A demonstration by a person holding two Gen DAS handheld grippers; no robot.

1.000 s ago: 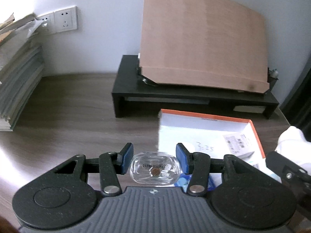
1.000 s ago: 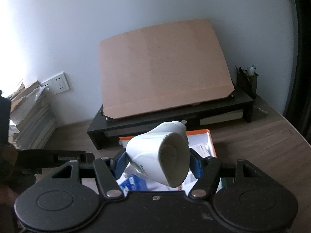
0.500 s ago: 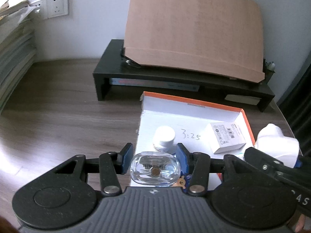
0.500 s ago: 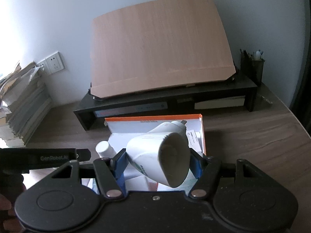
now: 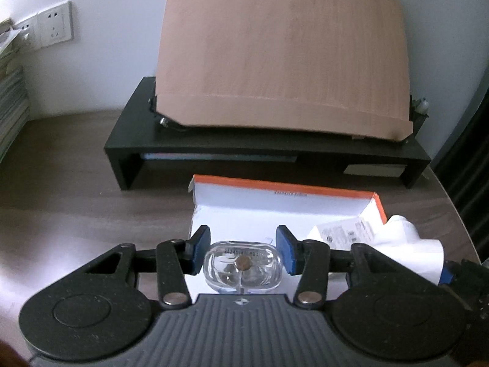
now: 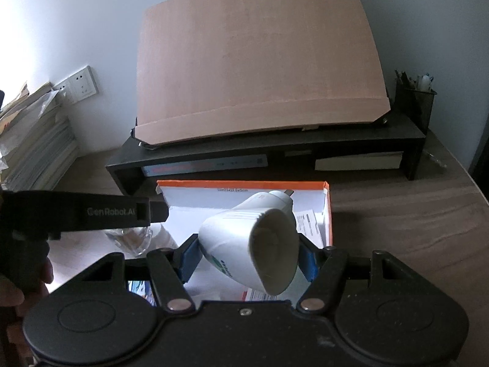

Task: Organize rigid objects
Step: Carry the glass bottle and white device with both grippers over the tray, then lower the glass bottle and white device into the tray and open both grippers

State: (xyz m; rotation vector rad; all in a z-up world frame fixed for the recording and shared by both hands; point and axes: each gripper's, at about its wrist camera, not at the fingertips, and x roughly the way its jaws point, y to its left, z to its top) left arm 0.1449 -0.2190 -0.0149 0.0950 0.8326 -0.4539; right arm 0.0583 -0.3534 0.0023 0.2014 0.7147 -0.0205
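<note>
In the left wrist view the left gripper [image 5: 243, 252] is reaching over the box [image 5: 284, 205], an open white carton with an orange rim lying on the desk [image 5: 76, 202] in front of the black riser [image 5: 259, 150]; a clear glass bottle [image 5: 243, 270] is sitting between the blue pads [image 5: 201, 249], base toward the camera; a thin gap is showing on each side, so whether the jaws are pinching it or have just let go cannot be told from here; the bottle is probably being brought over the box so it can be set inside with the other items. A small white packet [image 5: 342, 232] is lying in the box at the right; the right gripper's load, a white bulb [image 5: 409, 252], is poking in at the right edge.

In the right wrist view the right gripper [image 6: 249, 258] is holding that bulb [image 6: 253, 244] over the box [image 6: 244, 195]; its jaws are pressed against the bulb's wide body, the flared end facing the camera and the narrow base pointing at the far wall, likely so it can be lowered lengthwise. This view is showing what the other hides: the bottle [image 6: 131, 238] from the side, hanging under the left gripper's finger [image 6: 122, 212] and seemingly close to the box floor; a white cap [image 6: 163, 235] beside it; printed packs [image 6: 259, 295] below the bulb; a pen holder [image 6: 415, 102] on the riser [image 6: 275, 153].
</note>
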